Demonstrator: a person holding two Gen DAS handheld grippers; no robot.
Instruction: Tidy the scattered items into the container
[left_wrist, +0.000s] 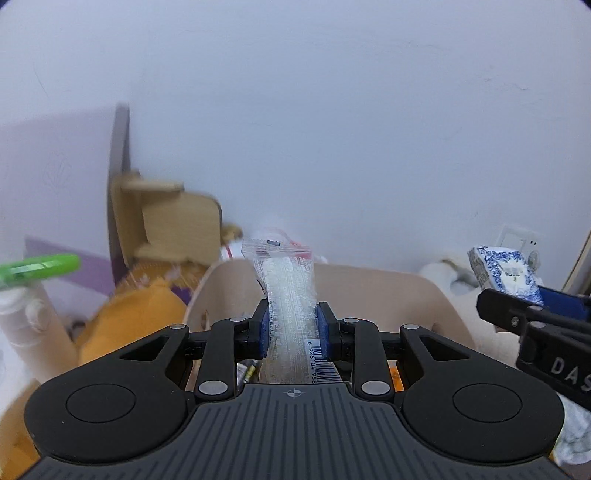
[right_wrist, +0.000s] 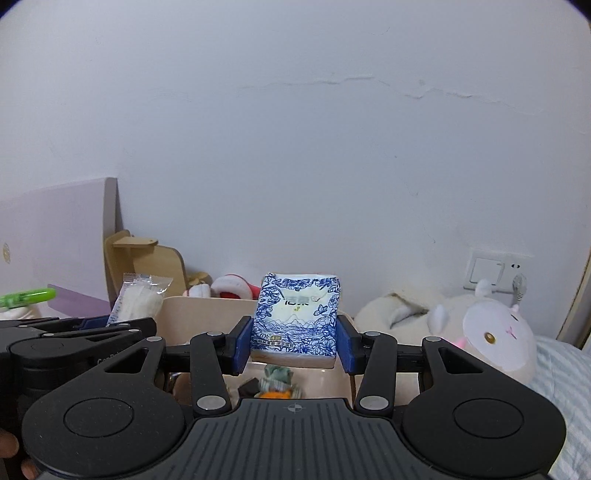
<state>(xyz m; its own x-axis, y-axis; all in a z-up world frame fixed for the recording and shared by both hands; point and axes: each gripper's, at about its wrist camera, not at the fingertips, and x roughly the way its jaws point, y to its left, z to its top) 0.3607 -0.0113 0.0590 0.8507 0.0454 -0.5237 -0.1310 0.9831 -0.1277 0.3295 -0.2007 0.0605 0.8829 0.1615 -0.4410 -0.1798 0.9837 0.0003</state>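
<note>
My left gripper (left_wrist: 292, 328) is shut on a clear plastic packet (left_wrist: 288, 291) with a barcode, held upright above the beige container (left_wrist: 417, 295). In the right wrist view the same packet (right_wrist: 138, 299) shows at the left, above the other gripper's black body. My right gripper (right_wrist: 293, 341) is shut on a blue-and-white tissue pack (right_wrist: 295, 314), its blue pads pressing both sides, over the container (right_wrist: 192, 314). That tissue pack (left_wrist: 502, 271) appears at the right edge of the left wrist view. Small items lie inside the container (right_wrist: 275, 382).
A wooden stand (left_wrist: 166, 221) and a pale purple board (right_wrist: 55, 229) rise at the back left. A green pen-like object (left_wrist: 44, 267) sits far left, with an orange cloth (left_wrist: 136, 314) near it. A white plush toy (right_wrist: 495, 332) lies on striped bedding (right_wrist: 561, 373) at the right, below a wall socket (right_wrist: 495, 271).
</note>
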